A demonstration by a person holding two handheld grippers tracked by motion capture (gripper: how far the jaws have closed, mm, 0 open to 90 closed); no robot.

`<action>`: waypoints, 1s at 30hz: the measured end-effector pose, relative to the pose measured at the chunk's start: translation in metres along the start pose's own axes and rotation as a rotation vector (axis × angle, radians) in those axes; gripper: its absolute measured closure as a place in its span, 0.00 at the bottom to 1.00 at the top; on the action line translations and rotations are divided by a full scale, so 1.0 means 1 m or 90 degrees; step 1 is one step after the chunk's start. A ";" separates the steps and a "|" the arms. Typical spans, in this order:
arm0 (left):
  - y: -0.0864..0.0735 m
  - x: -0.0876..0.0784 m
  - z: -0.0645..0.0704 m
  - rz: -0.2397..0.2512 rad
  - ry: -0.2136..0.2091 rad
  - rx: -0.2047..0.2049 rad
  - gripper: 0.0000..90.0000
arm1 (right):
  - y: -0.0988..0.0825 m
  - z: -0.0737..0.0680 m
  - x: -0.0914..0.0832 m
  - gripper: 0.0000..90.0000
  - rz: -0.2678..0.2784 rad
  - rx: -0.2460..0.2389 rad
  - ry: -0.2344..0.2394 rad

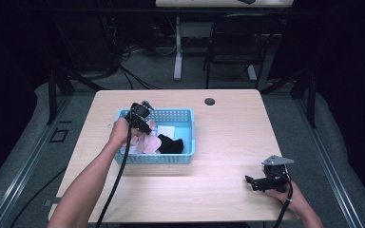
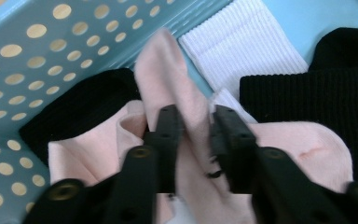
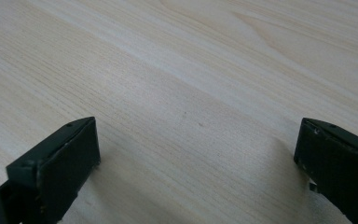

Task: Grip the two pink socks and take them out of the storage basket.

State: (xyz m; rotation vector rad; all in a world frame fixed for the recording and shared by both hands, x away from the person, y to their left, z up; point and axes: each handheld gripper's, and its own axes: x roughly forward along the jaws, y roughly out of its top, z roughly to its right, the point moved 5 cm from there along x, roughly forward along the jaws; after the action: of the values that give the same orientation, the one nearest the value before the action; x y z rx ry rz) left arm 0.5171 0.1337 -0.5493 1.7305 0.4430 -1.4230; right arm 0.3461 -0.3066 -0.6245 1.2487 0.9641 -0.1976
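Nearest the person, by the near right corner of the pale wooden surface (image 1: 228, 137), the right tool (image 1: 256, 183) rests low in the right hand (image 1: 292, 199), its grey three-cornered plate on top and its cable trailing back past the wrist. Its jaws stand wide apart with nothing between them; in the right gripper view they frame bare wood grain. Farther in, left of the middle of the surface, sits a light blue perforated basket (image 1: 180, 159), its long sides running parallel to the near edge. The left forearm reaches in from the near left, and the left hand (image 1: 120, 132) holds the left tool (image 1: 145, 127) down into the left half of the basket, its black cable hanging back along the arm. In the left gripper view, this tool's jaws (image 2: 196, 133) are nearly closed on a raised fold of a pale pink sock (image 2: 179, 93), which stands up between them while the rest of the sock spreads below. Around it lie a black sock (image 2: 303, 100) to one side, another dark piece (image 2: 81, 105) against the basket wall (image 2: 32, 46), and a white ribbed sock (image 2: 247, 49) beyond on the basket floor. Near the far edge of the surface is a small round cable hole (image 1: 210, 101). Beyond, on the floor, stand a dark chair (image 1: 237, 42) and a white desk leg (image 1: 177, 47).
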 end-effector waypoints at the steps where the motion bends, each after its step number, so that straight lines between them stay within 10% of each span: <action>1: -0.002 -0.001 0.000 0.005 0.001 -0.006 0.90 | 0.000 0.000 0.000 0.00 0.000 0.000 0.000; 30: -0.006 -0.088 -0.001 0.081 0.008 0.036 0.96 | 0.000 0.000 0.000 0.00 -0.001 0.002 -0.002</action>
State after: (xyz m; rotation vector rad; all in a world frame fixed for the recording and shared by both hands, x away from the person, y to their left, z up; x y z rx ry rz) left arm 0.4872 0.1580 -0.4699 1.7814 0.2957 -1.3457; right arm 0.3458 -0.3066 -0.6245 1.2502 0.9619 -0.2016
